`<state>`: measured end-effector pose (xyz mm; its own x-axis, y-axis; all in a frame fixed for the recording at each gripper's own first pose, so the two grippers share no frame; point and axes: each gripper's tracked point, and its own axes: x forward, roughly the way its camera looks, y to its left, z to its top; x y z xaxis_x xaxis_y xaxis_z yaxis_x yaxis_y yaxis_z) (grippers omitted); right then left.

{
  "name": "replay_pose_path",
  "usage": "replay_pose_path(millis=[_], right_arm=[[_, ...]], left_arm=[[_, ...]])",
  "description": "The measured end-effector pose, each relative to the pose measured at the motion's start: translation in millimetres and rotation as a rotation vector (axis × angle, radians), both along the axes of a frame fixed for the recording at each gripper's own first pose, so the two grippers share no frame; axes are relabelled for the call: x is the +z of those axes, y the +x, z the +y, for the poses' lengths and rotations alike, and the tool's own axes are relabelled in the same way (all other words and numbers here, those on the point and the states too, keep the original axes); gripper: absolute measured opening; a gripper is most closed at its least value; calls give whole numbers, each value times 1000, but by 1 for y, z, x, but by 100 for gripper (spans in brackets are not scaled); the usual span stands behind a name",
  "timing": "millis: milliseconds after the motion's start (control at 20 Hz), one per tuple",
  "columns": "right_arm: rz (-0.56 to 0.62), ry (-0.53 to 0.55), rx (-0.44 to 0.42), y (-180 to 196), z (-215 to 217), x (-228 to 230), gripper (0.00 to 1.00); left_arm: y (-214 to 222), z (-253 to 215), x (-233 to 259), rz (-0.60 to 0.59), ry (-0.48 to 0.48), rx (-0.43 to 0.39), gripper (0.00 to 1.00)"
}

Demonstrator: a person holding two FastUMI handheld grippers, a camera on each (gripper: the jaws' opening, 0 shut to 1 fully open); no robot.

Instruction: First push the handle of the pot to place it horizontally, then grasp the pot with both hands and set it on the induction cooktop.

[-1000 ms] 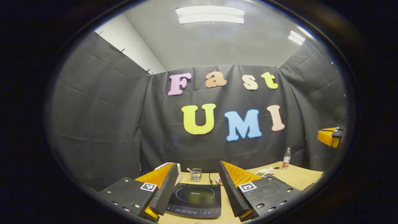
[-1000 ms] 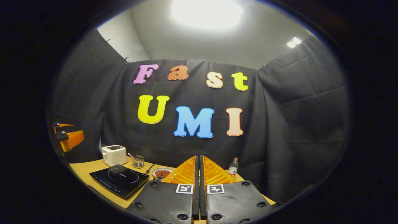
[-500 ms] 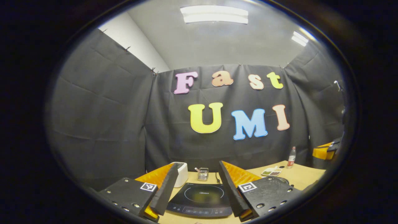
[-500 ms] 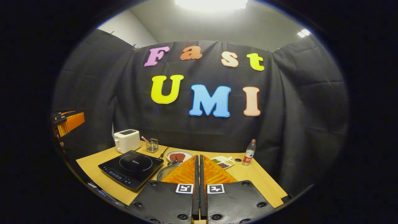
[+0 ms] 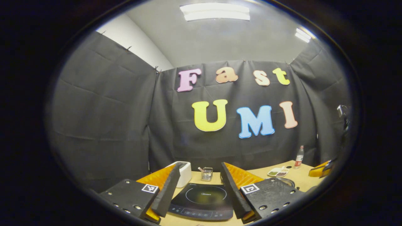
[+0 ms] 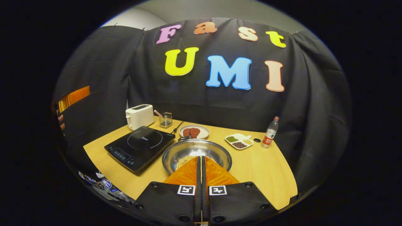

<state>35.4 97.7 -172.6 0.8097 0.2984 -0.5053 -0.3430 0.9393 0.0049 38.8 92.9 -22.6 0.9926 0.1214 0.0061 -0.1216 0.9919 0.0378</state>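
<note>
Table (image 6: 267,175) with pot (image 6: 197,156), cooktop (image 6: 139,148)

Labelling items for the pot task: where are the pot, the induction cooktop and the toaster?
pot (image 6: 182,153): right gripper view, inner wall.
induction cooktop (image 6: 144,140): right gripper view, glass top.
toaster (image 6: 138,117): right gripper view, side face.

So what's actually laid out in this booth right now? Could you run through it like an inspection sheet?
Surface: wooden table, one end rounded.
Job's things: steel pot with pale grains inside, standing on the table beside the induction cooktop, not on it.
Clutter: white toaster, small wire holder, plate of red meat, divided dish of beans, water bottle with its loose cap.
Grippers: left gripper open, poised over the cooktop; right gripper closed, empty, its tips over the pot's near rim.
Cables: a thin dark cord behind the cooktop.
Surroundings: black cloth wall, ceiling lights.
</note>
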Motion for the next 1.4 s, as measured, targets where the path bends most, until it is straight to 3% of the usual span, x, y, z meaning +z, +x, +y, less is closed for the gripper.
replay_pose_path(millis=[250,350,900,1400], right_arm=[[126,-14,99,4,1,-45,2],[172,-31,136,3,1,-62,2],[375,-107,314,-6,9,-134,2],[450,-107,314,-5,0,-157,2]], left_arm=[[10,-18,-5,17,5,36,77],[15,-21,-6,25,14,53,82],[29,-28,-24,79,49,119,77],[42,-46,-28,96,69,122,77]])
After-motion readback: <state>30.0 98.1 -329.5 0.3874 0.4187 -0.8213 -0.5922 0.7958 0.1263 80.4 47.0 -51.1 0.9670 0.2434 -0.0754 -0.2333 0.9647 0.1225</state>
